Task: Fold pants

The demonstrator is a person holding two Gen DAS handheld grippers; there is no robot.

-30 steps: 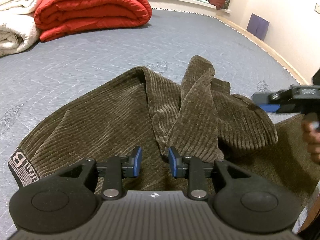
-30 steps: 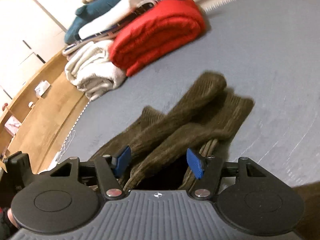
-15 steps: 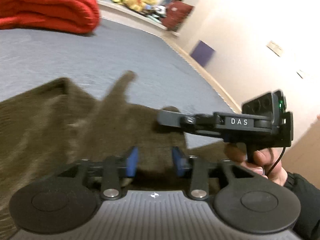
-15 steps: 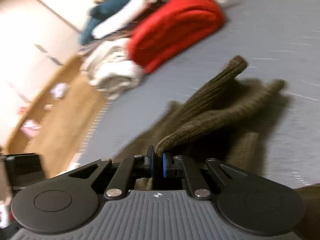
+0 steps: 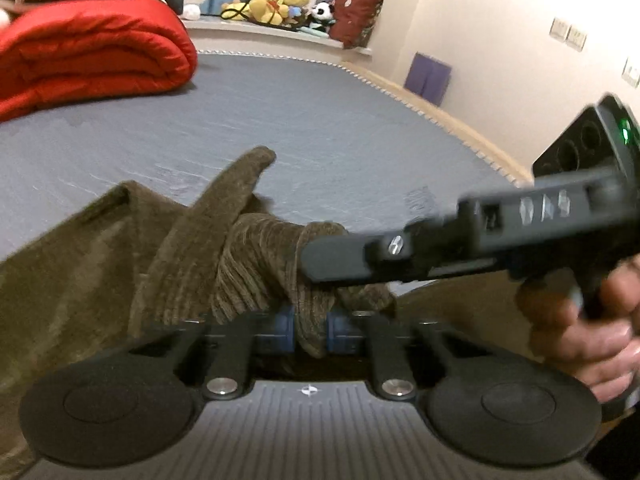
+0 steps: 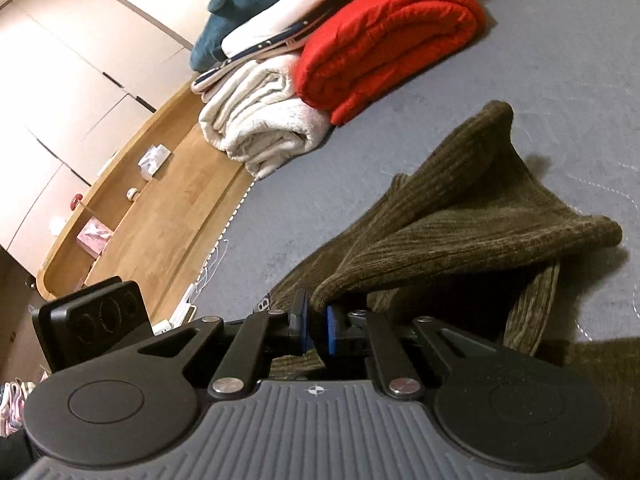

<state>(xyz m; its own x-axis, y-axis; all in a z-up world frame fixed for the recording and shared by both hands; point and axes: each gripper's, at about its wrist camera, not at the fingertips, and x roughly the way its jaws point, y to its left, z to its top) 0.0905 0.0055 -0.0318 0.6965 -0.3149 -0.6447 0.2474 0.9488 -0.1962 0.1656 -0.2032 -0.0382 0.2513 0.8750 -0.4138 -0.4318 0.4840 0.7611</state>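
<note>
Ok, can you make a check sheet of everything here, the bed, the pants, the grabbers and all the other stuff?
Surface: grey quilted bed cover, pants lying on it.
Job's things: brown corduroy pants, crumpled, not yet folded.
Clutter: red quilt, white blanket, teal cloth and white pillow stacked together.
Grippers: left gripper shut on a pants fold; right gripper shut on a pants edge.
Cables: white cords by the bed's edge.
Surroundings: stuffed toys, wooden ledge with small items, white cupboards.
</note>
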